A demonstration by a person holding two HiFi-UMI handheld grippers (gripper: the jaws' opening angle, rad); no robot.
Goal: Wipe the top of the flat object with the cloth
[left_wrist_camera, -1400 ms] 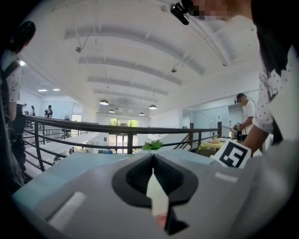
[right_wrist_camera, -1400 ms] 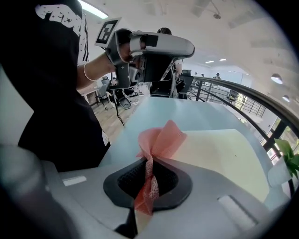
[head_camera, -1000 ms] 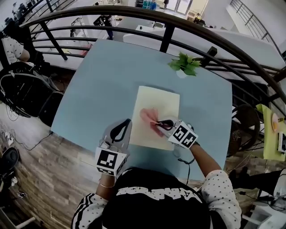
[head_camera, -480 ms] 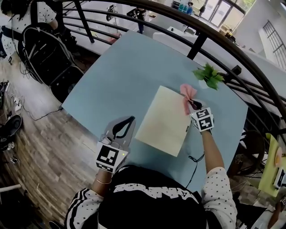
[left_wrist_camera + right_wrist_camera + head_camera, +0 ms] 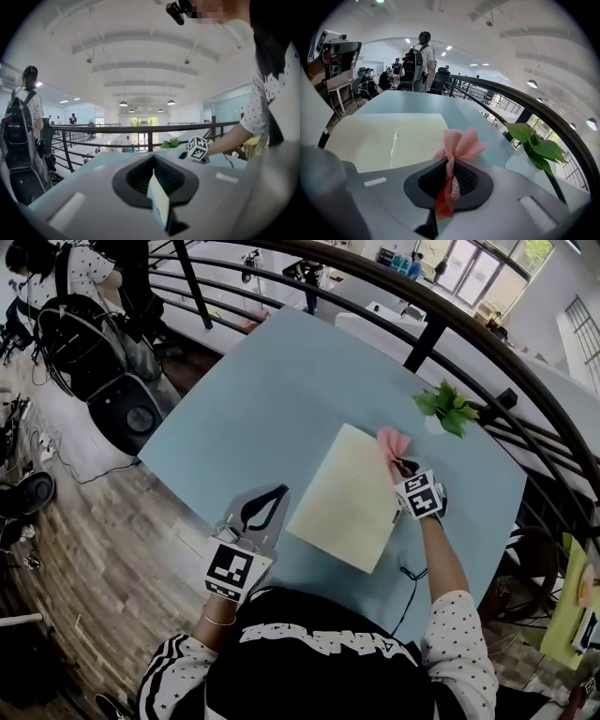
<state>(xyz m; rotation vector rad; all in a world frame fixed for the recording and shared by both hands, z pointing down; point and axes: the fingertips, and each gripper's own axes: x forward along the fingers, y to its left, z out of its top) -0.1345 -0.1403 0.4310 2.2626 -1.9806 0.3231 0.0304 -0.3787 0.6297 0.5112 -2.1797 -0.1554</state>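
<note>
A cream flat board (image 5: 345,495) lies on the light blue table (image 5: 253,399). My right gripper (image 5: 405,466) is shut on a bunched pink cloth (image 5: 392,443), which rests at the board's far right corner. In the right gripper view the cloth (image 5: 458,146) fans out past the jaws, with the board (image 5: 384,136) to its left. My left gripper (image 5: 273,494) hovers shut at the table's near edge, left of the board, with nothing in it. The left gripper view looks level across the table, and the left gripper (image 5: 157,185) shows nothing between its jaws.
A small green plant (image 5: 447,407) in a white pot stands just beyond the cloth, near the dark curved railing (image 5: 412,296). A black cable (image 5: 406,575) trails over the table's near right edge. A person with a backpack (image 5: 420,58) and chairs stand off the table's left side.
My right gripper has carried the cloth from the board's near middle up to its far right corner. The left gripper has stayed at the near edge.
</note>
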